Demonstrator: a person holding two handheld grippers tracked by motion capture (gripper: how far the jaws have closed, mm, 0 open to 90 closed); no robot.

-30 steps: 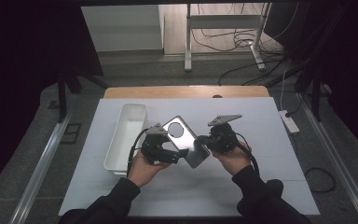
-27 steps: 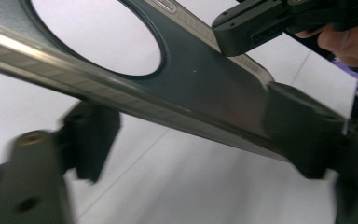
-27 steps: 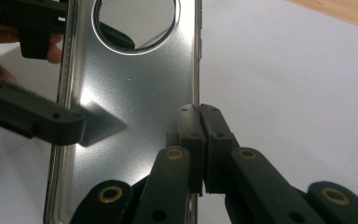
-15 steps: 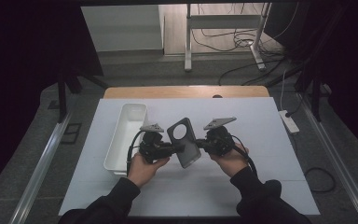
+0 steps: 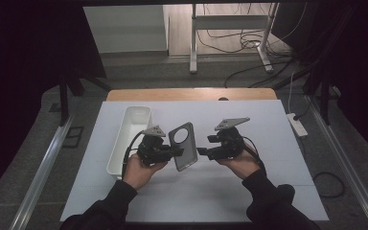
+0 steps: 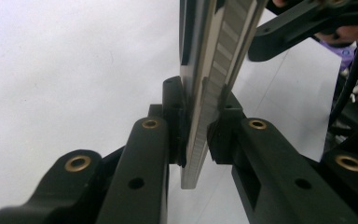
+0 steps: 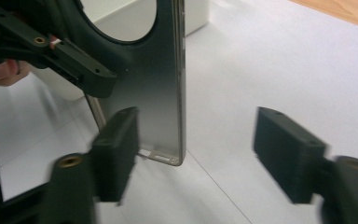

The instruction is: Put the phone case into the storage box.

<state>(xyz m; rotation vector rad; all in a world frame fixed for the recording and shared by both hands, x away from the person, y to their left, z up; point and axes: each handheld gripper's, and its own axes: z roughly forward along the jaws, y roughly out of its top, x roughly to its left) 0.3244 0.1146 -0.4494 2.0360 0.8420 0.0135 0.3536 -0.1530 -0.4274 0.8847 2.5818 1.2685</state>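
A lab or test room, not a home: a desk (image 5: 268, 191) under a white sheet stands in a dim space. Beyond the desk, loose cables (image 5: 249, 43) sprawl around a metal stand (image 5: 193, 38); a power strip (image 5: 297, 123) lies right of it.

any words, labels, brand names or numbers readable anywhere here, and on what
None can be read.
Grey phone-shaped metal panel with a round cutout, held by the left gripper: plain, no print visible.
White rectangular plastic bin: no label visible.
White power strip on the floor: too small to tell.
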